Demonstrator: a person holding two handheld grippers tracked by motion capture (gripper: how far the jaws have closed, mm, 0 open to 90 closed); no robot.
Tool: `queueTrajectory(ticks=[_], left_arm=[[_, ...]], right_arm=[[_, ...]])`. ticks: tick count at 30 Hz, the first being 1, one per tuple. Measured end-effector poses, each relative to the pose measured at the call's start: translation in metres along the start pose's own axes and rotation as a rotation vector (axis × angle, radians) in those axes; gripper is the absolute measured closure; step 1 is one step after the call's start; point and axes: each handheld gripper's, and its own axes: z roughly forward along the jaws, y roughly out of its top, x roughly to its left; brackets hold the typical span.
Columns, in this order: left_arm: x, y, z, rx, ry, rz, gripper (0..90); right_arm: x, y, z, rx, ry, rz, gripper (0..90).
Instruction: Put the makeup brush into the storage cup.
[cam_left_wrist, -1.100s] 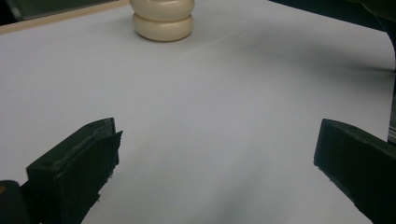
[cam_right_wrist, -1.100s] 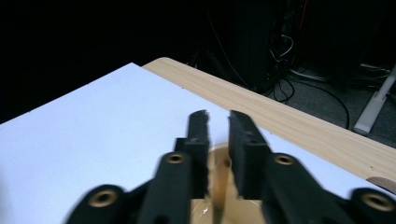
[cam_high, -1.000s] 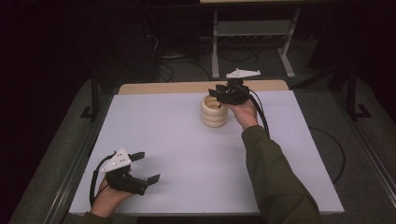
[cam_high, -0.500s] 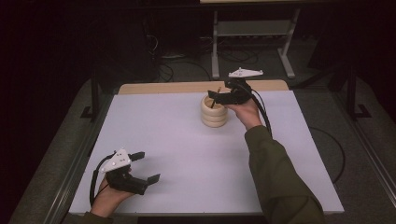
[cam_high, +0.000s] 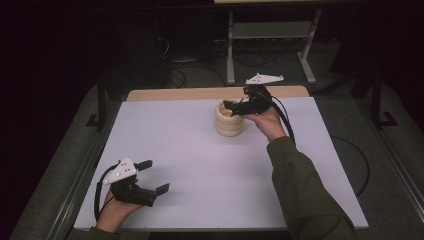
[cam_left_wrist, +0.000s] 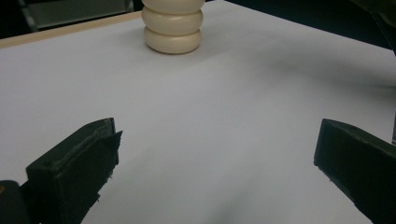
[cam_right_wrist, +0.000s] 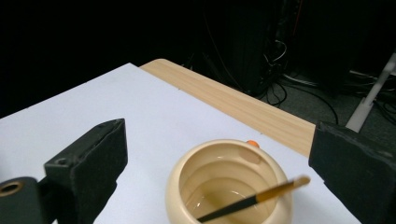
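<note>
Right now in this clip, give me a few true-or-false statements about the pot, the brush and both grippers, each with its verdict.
1. The cream ribbed pot stands upright on the white table. True.
2. The left gripper grips the pot. False: it is open, far from the pot, near the table's front edge.
3. A thin brush leans inside the pot. True.
4. The right gripper is shut on the brush. False: its jaws stand apart above the pot's mouth.
5. The pot lies tipped over. False: upright.

One ribbed pot (cam_high: 229, 120), one brush (cam_right_wrist: 254, 199)
</note>
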Motion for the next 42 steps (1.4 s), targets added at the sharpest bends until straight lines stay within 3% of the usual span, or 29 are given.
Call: queueTrajectory(ticks=[12,23,42], left_arm=[[0.005,-0.001,-0.004,-0.015,0.005,-0.009,0.0],[0.004,-0.001,-0.003,-0.014,0.003,-0.018,0.0],[0.005,-0.002,-0.003,-0.014,0.002,-0.022,0.0]], right_arm=[[0.009,-0.008,-0.010,0.006,0.023,-0.018,1.9],[0.008,-0.021,-0.027,-0.023,0.024,-0.020,1.5],[0.012,-0.057,-0.050,-0.001,0.028,-0.032,1.4]])
